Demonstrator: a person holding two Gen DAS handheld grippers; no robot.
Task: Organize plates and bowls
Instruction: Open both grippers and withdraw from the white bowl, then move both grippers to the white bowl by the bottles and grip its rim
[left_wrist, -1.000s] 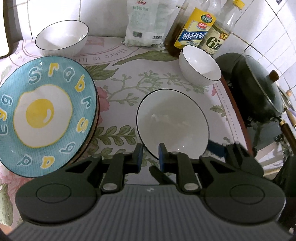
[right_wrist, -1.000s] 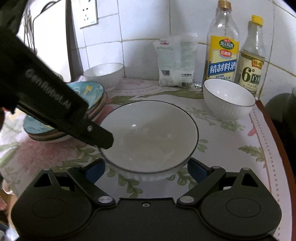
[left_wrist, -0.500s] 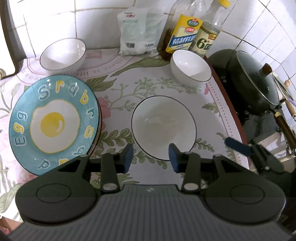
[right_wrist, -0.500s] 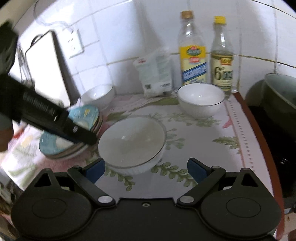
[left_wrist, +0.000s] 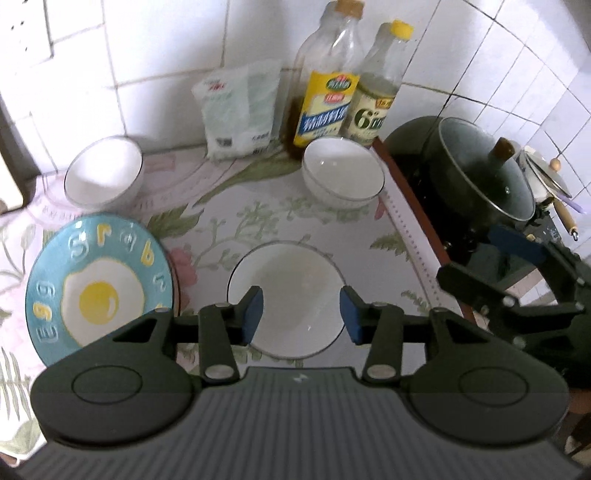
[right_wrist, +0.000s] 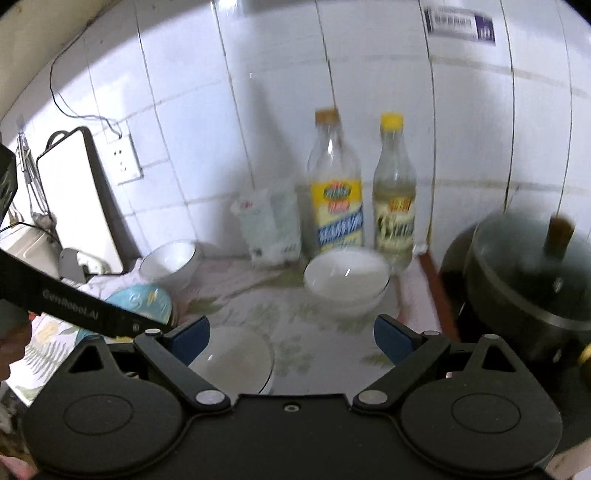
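A wide white bowl (left_wrist: 291, 284) sits in the middle of the flowered table, also low in the right wrist view (right_wrist: 236, 358). A blue plate with a fried-egg print (left_wrist: 96, 280) tops a stack at the left (right_wrist: 147, 301). A white bowl (left_wrist: 341, 175) stands at the back right (right_wrist: 345, 275), another (left_wrist: 103, 173) at the back left (right_wrist: 168, 258). My left gripper (left_wrist: 301, 315) is open and empty, above the wide bowl's near rim. My right gripper (right_wrist: 291, 334) is open and empty, raised above the table.
Two bottles (left_wrist: 327, 96) (left_wrist: 375, 99) and a white bag (left_wrist: 240, 110) stand against the tiled wall. A dark lidded pot (left_wrist: 484, 173) sits right of the table's edge. A white board (right_wrist: 77, 203) leans at the left wall.
My left gripper has opened and risen away from the wide bowl. My right gripper has pulled back and up from the bowl, staying open.
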